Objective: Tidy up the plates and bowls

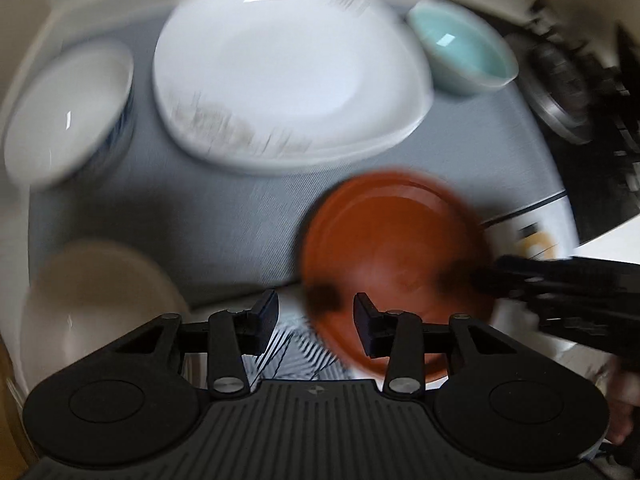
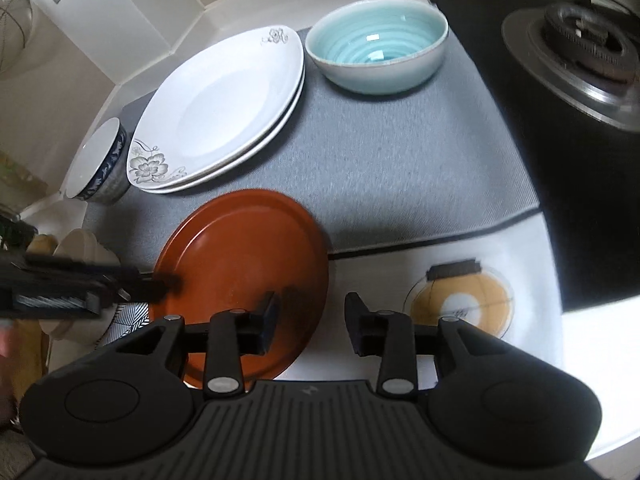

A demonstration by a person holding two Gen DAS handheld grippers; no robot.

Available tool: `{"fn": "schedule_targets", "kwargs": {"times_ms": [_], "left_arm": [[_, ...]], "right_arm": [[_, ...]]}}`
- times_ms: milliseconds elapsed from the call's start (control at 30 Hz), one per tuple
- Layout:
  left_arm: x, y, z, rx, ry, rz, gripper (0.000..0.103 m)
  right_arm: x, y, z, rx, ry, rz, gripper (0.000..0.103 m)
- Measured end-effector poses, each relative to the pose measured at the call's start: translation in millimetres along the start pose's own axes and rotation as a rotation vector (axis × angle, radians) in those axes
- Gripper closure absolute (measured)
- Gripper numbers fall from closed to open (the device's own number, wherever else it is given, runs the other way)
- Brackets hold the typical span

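An orange-brown round plate [image 2: 240,276] lies at the near edge of a grey mat [image 2: 384,168]; it also shows in the blurred left wrist view [image 1: 392,256]. Behind it are two stacked white flower-patterned plates [image 2: 224,108], a light blue bowl [image 2: 376,44] and a blue-patterned white bowl [image 2: 100,160]. A cream bowl [image 1: 92,300] sits near left. My right gripper [image 2: 312,320] is open over the plate's right rim. My left gripper [image 1: 316,320] is open beside the plate's left rim; it shows at the left of the right wrist view [image 2: 168,280].
A gas burner [image 2: 580,52] on a black hob is at the far right. A clear saucer with an orange print [image 2: 460,304] lies on the white counter to the right. A black-and-white striped item [image 1: 288,352] sits under the left gripper. Walls close the back and left.
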State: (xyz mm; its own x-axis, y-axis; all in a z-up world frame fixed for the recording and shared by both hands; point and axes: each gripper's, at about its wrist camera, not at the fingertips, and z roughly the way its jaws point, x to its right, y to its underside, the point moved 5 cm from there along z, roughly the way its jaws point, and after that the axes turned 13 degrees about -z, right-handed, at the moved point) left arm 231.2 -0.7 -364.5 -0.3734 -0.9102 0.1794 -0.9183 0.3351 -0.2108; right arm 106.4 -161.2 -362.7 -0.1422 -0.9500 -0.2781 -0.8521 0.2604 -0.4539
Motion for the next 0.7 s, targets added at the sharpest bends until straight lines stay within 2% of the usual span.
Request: {"fn": "schedule_targets", "kwargs": {"times_ms": [33, 133, 200, 300, 400, 433, 467, 500, 567, 700], "left_arm": [[-1.3, -0.3, 3.1, 0.010, 0.011, -0.002, 0.065], [-0.6, -5.5, 4.9, 0.067, -0.009, -0.001, 0.065], [3.2, -8.1, 9.0, 0.067, -0.013, -0.002, 0.069], [7.7, -8.4, 12.9, 0.083, -0.009, 0.016, 0.081], [6.6, -5.3, 11.6, 0.113, 0.022, 0.003, 0.085], [3.2, -5.2, 11.6, 0.110, 0.044, -0.023, 0.088], [-0.2, -5.3, 11.9, 0.096, 0.074, -0.051, 0.089], [-2.7, -5.4, 10.6, 0.091, 0.083, -0.071, 0.090], [-5.5, -5.9, 9.1, 0.076, 0.082, -0.081, 0.090], [-7.1, -6.7, -7.9, 0.086, 0.112, -0.094, 0.090]], "right_arm": [[-0.6, 0.8, -0.1, -0.005, 0.000, 0.003, 0.062], [-0.9, 2.4, -6.2, -0.001, -0.001, 0.003, 0.060], [2.6, 2.0, -9.3, -0.001, 0.003, 0.006, 0.060], [6.3, -0.5, -7.6, 0.003, 0.027, 0.012, 0.060], [-0.7, -2.6, 0.9, -0.007, 0.015, -0.024, 0.061], [-3.7, -2.4, 4.2, -0.016, 0.023, -0.044, 0.065], [-7.5, -3.3, 4.9, -0.010, 0.033, -0.068, 0.076], [-10.4, -3.5, 6.2, -0.023, 0.041, -0.087, 0.078], [-12.5, -4.5, 5.6, -0.031, 0.050, -0.107, 0.091], [-14.4, -6.9, -7.6, -0.011, 0.040, -0.103, 0.093]]}}
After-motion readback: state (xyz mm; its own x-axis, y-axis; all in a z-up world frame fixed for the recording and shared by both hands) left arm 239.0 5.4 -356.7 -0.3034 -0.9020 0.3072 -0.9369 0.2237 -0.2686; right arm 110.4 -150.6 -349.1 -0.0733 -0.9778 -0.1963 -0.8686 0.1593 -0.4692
